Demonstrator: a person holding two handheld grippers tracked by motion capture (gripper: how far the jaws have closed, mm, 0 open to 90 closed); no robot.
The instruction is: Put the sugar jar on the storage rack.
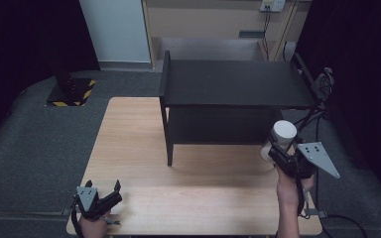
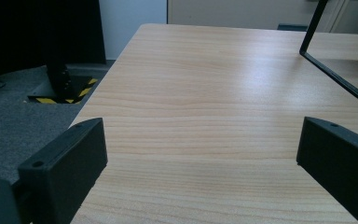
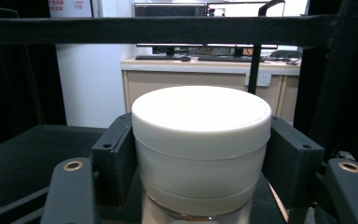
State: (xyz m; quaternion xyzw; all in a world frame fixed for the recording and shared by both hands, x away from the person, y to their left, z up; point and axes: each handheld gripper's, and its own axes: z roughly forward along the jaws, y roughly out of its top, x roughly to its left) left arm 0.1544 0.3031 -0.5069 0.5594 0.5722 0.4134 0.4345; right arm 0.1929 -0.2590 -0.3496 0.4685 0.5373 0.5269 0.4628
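I hold the white lidded jar [image 3: 200, 149] clamped between my right gripper [image 1: 281, 153] jaws (left gripper [image 1: 104, 196] jaws wide, idle over the counter [image 1: 203, 198]); clipping the black shelf [image 1: 233, 84] edge could knock it loose.

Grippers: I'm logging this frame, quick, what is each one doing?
Left gripper: open, nothing between its fingers.
Right gripper: shut on the round white lidded plastic jar.
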